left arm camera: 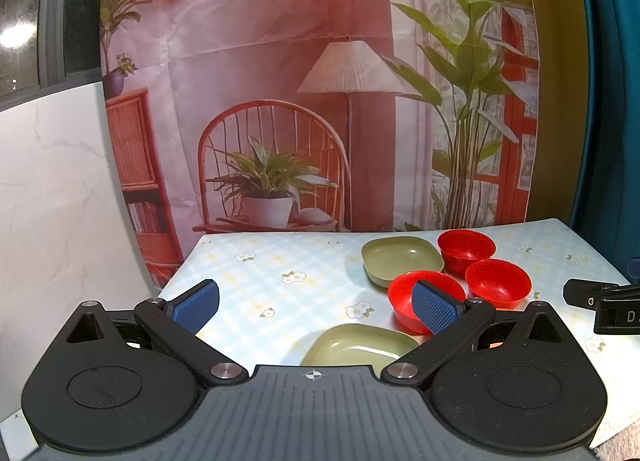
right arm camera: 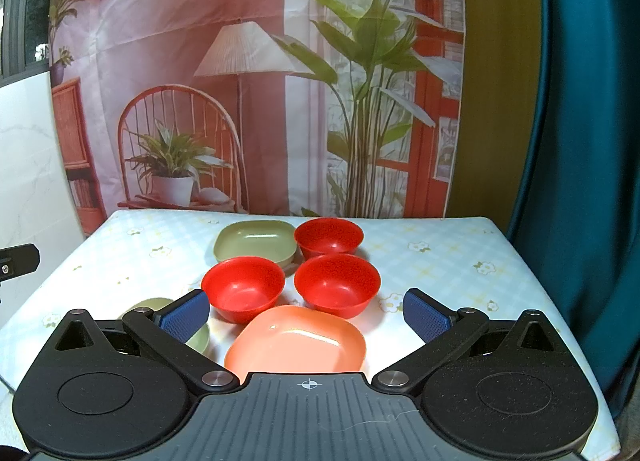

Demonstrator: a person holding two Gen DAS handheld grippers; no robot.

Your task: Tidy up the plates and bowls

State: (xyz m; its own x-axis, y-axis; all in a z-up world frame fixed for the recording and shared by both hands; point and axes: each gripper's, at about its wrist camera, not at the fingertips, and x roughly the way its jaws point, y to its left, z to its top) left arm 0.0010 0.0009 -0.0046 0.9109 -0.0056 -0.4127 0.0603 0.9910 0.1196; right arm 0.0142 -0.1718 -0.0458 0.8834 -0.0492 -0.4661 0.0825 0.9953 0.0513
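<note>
Three red bowls stand together on the table: a far one (right arm camera: 329, 236), a right one (right arm camera: 337, 285) and a left one (right arm camera: 243, 288). A green square plate (right arm camera: 256, 240) lies behind them, and a second green plate (right arm camera: 200, 337) lies near left, partly hidden by my right gripper's left finger. A salmon square plate (right arm camera: 298, 345) lies just in front of my right gripper (right arm camera: 306, 315), which is open and empty. My left gripper (left arm camera: 316, 307) is open and empty above the near green plate (left arm camera: 360, 345), its right pad in front of a red bowl (left arm camera: 404, 297).
The table (right arm camera: 460, 261) has a checked cloth with flowers and ends at a printed backdrop (right arm camera: 260, 81). A teal curtain (right arm camera: 580, 141) hangs at the right. White marble wall (left arm camera: 52, 201) is at the left. The right gripper's body (left arm camera: 600, 305) shows at the left view's right edge.
</note>
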